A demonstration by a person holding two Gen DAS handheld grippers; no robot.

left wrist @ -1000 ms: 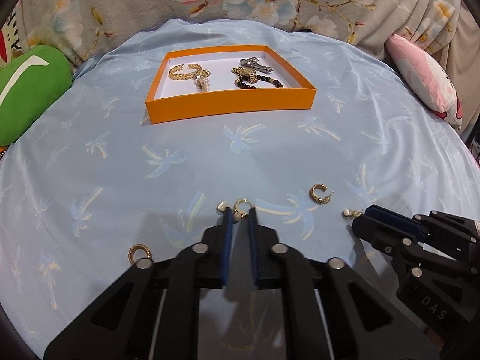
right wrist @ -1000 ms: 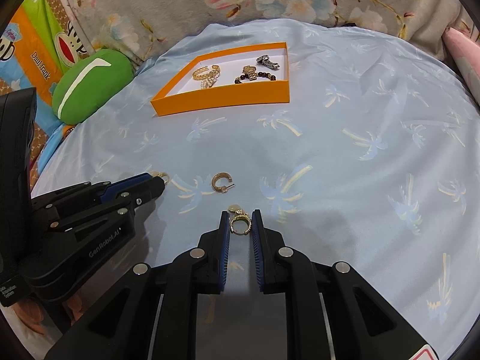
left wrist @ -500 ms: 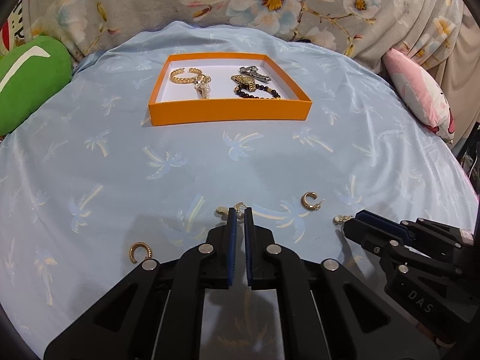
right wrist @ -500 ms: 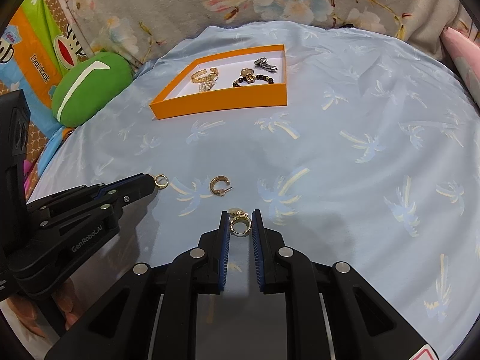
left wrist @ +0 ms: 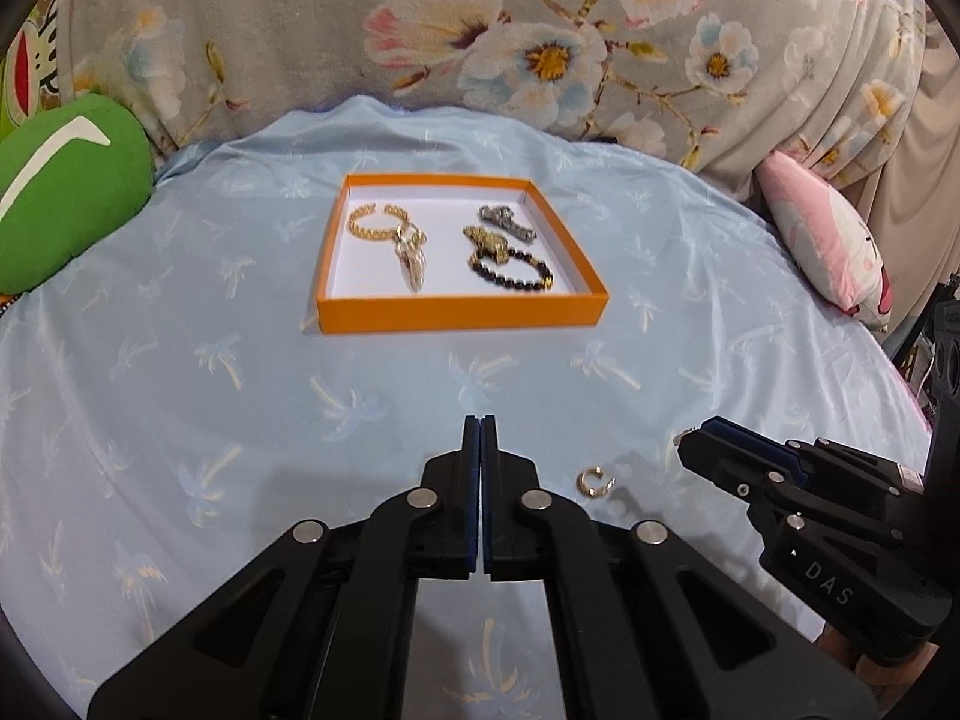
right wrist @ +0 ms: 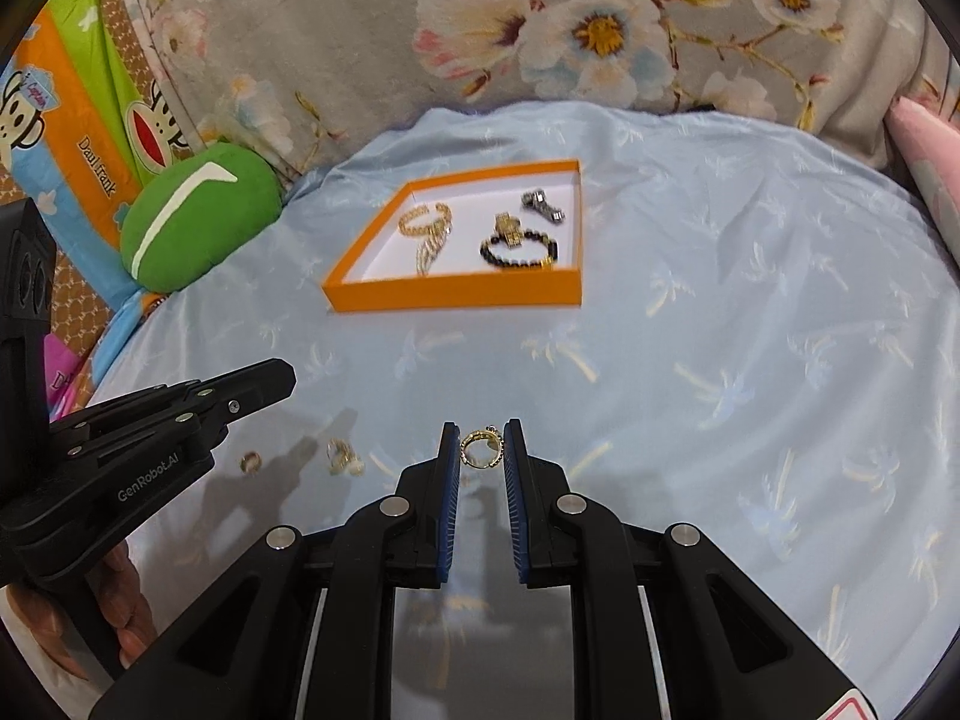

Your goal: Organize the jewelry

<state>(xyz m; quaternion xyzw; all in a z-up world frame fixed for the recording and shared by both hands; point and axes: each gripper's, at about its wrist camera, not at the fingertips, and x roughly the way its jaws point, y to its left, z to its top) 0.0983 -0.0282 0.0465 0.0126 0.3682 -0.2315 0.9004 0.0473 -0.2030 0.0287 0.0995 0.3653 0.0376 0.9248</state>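
Note:
An orange tray (left wrist: 459,311) (right wrist: 456,293) lies on the blue cloth ahead, holding a gold bracelet (left wrist: 378,222), a beaded bracelet (left wrist: 519,273) and a silver piece (left wrist: 505,219). My left gripper (left wrist: 480,420) is shut and lifted above the cloth; nothing shows between its tips. My right gripper (right wrist: 482,429) is shut on a gold hoop earring (right wrist: 480,450), held above the cloth. A gold C-shaped earring (left wrist: 594,482) lies on the cloth between the grippers. Two more small gold earrings (right wrist: 342,457) (right wrist: 251,461) lie on the cloth under my left gripper in the right wrist view.
A green cushion (left wrist: 60,186) sits at the far left and a pink cushion (left wrist: 822,240) at the far right. Floral fabric (left wrist: 540,48) rises behind the cloth. A printed bag (right wrist: 72,96) stands at the left in the right wrist view.
My left gripper closed fully and rose off the cloth; the earring at its tips stayed on the cloth. My right gripper lifted with the gold hoop earring.

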